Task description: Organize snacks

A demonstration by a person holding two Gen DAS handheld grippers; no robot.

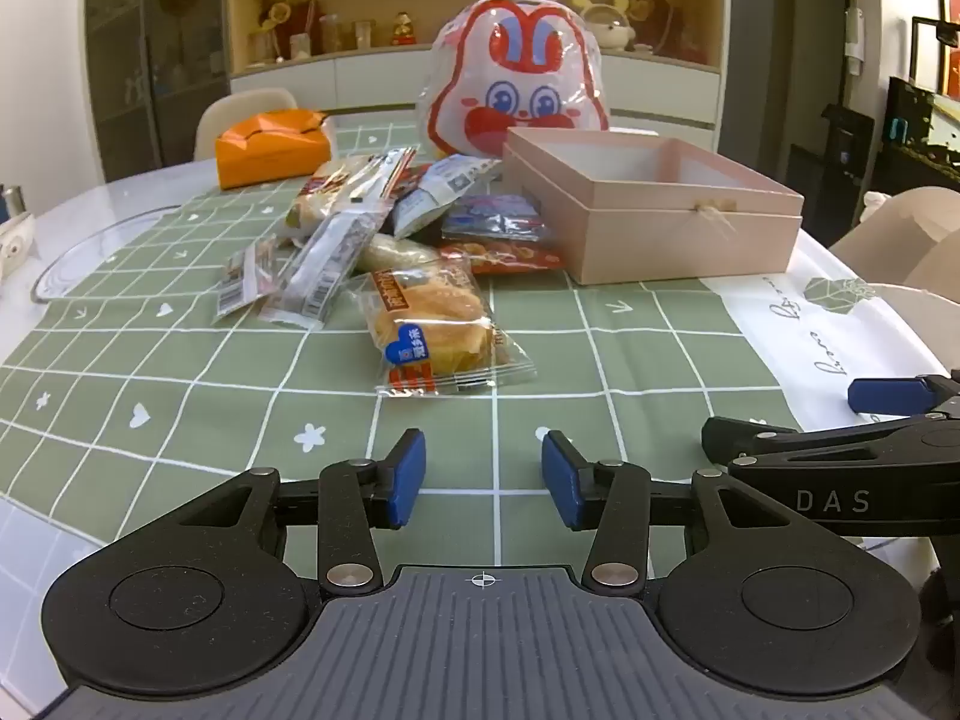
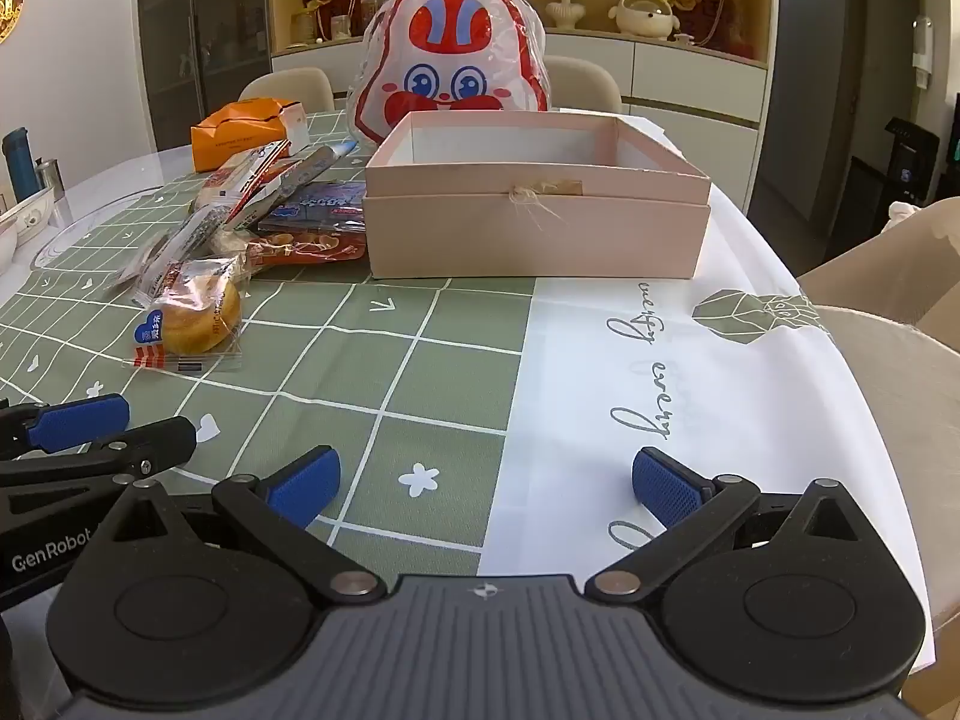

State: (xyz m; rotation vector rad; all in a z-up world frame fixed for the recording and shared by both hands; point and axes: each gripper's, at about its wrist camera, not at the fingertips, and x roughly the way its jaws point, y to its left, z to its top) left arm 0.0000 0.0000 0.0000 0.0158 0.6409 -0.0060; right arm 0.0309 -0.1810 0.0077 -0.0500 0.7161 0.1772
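Observation:
A heap of wrapped snacks [image 1: 384, 222] lies on the green checked tablecloth [image 1: 180, 372], left of an open pink box [image 1: 654, 204] that shows nothing inside. Nearest to me is a clear-wrapped bun [image 1: 435, 330] [image 2: 192, 315]. A big rabbit-face bag [image 1: 516, 78] [image 2: 453, 54] stands behind the box [image 2: 537, 213]. My left gripper [image 1: 483, 477] hovers low over the cloth, short of the bun, open with nothing between its blue pads. My right gripper [image 2: 483, 483] is open wide and empty over the seam between green and white cloth, in front of the box.
An orange packet [image 1: 273, 147] [image 2: 240, 135] sits at the far left of the table. A glass turntable edge [image 1: 96, 240] shows at the left. Chairs stand behind the table and a beige chair [image 2: 888, 276] at the right. Shelves with ornaments line the back wall.

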